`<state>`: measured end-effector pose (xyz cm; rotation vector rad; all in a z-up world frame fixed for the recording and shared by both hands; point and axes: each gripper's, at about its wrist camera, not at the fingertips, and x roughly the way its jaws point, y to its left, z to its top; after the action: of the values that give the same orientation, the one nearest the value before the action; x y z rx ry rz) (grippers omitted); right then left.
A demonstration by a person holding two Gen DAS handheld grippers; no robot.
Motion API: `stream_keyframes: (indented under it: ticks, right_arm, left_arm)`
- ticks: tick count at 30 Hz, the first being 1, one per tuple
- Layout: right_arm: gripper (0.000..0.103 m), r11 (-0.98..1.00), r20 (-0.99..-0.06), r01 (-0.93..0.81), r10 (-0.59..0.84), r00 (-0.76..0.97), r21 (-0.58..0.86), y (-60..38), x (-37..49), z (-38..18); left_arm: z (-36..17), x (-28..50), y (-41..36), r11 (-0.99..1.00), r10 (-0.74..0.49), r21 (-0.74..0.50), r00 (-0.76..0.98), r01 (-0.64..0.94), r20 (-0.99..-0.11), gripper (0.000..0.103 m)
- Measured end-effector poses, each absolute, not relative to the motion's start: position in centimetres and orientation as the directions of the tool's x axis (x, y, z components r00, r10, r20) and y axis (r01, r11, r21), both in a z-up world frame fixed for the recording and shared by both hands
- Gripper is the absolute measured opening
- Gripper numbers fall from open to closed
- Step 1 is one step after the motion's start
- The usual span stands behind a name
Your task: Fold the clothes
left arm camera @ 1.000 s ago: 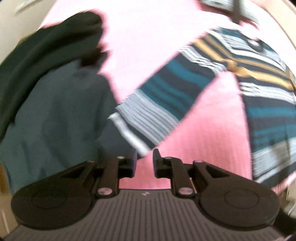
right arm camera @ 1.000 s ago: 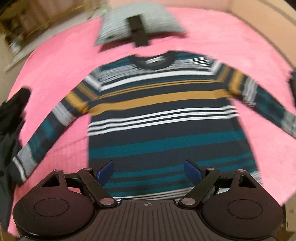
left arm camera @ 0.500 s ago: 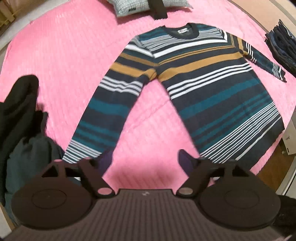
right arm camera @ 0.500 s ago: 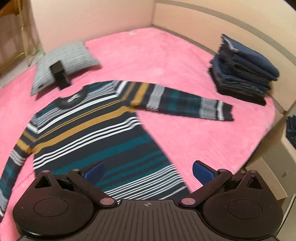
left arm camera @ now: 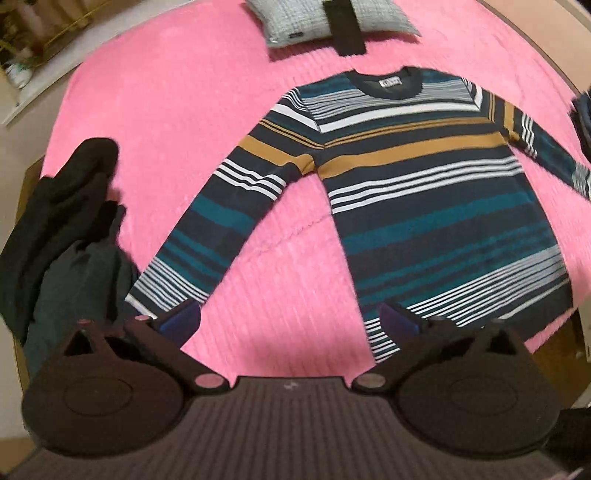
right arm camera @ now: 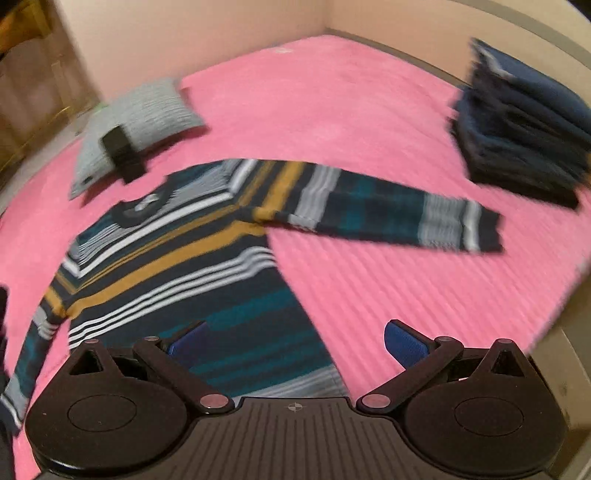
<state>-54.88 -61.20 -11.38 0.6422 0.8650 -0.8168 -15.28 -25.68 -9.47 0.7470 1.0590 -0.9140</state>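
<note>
A striped sweater (left arm camera: 424,192) in navy, teal, white and mustard lies flat and face up on the pink bed, collar toward the pillow, both sleeves spread out. Its left sleeve cuff (left arm camera: 162,291) lies just beyond my left gripper (left arm camera: 291,319), which is open and empty above the bedspread between that sleeve and the hem. In the right wrist view the sweater (right arm camera: 177,266) stretches away to the left, its right sleeve (right arm camera: 399,218) extended toward the folded pile. My right gripper (right arm camera: 295,341) hangs open and empty over the sweater's lower right hem corner.
A heap of dark unfolded clothes (left arm camera: 62,229) lies at the bed's left edge. A stack of folded navy garments (right arm camera: 524,140) sits at the right side. A grey pillow (left arm camera: 328,18) with a black object on it lies at the head. The bed's wooden edge (right arm camera: 569,354) is near right.
My left gripper opened, let go of the left sleeve cuff and pulled back, so the whole sweater shows. My right gripper swung right toward the right sleeve and folded stack, staying open.
</note>
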Motion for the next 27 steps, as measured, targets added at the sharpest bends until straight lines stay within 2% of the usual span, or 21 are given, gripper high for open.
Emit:
stream_keyframes:
  ticks: [7, 13, 21, 27]
  right_arm:
    - [0.103, 0.613, -0.827, 0.773, -0.344, 0.444, 0.161, -62.2, -52.4, -10.7]
    - [0.103, 0.554, -0.843, 0.819, -0.362, 0.398, 0.149, -59.4, -53.4, -10.9]
    - [0.103, 0.499, -0.873, 0.860, -0.366, 0.322, 0.108, -53.5, -54.6, -11.2]
    - [0.103, 0.505, -0.873, 0.855, -0.355, 0.334, 0.122, -49.8, -53.5, -10.9]
  left_arm:
    - [-6.1, -17.0, -23.8, 0.511, -0.271, 0.112, 0.284, 0.852, -0.920, 0.102]
    - [-7.4, -16.5, -23.8, 0.491, -0.301, 0.100, 0.276, 0.865, -0.913, 0.102]
    - [-8.8, -16.1, -22.1, 0.348, -0.330, 0.176, 0.296, 0.921, -0.896, 0.102]
    - [-9.8, -14.5, -18.8, 0.349, -0.318, 0.160, 0.278, 0.923, -0.906, 0.102]
